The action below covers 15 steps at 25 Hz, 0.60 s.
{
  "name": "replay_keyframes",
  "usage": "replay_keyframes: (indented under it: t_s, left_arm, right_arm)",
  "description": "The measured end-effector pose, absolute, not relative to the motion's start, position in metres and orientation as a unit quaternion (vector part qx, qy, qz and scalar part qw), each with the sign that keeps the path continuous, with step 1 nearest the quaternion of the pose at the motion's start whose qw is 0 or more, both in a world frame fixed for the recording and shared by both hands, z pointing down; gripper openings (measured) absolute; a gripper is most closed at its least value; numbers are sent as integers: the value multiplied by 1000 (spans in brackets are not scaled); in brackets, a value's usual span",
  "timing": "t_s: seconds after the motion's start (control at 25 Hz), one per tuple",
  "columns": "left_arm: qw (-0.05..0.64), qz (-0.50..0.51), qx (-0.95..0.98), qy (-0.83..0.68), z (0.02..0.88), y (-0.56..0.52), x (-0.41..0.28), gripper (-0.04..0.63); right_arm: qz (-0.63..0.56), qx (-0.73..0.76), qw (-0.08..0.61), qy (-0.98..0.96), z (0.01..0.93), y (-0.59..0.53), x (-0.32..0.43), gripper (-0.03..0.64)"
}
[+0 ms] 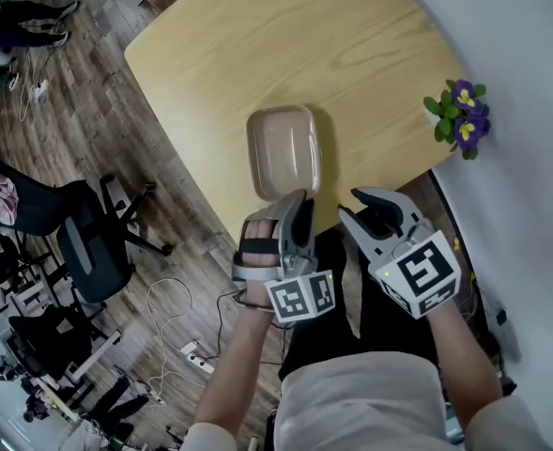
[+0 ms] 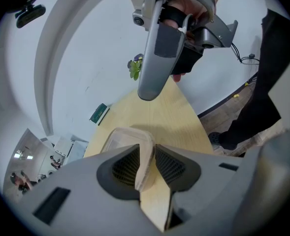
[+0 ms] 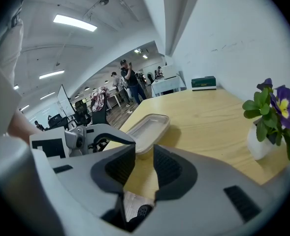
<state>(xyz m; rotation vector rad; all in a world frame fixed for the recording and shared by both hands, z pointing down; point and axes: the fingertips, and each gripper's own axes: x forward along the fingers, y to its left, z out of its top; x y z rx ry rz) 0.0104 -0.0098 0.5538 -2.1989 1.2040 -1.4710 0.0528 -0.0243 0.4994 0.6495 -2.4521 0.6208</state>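
Purple potted flower (image 1: 461,116), black office chair (image 1: 88,248)

Tray (image 1: 283,150) on table (image 1: 351,54), plant (image 1: 459,118) rightward

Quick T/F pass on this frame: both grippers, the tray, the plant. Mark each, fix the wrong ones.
1. The left gripper is shut on the rim of the beige tray. True.
2. The right gripper also grips the tray. False: its jaws stand apart with nothing between them, and the tray lies ahead of them.
3. The tray is full. False: its inside shows bare in the head view and the right gripper view.
4. A potted plant with purple flowers stands on the wooden table. True.
5. The potted plant stands inside the tray. False: it stands apart from it, near the table's edge by the wall.
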Motion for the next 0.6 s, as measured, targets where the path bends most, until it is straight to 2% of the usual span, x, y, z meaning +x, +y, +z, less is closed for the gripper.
replay_keyframes:
  t_s: [0.6]
  left_arm:
    - [39,-465,-789,400,544,-15,10,78]
  right_arm:
    - [237,236,259,-906,499,-21,44,118]
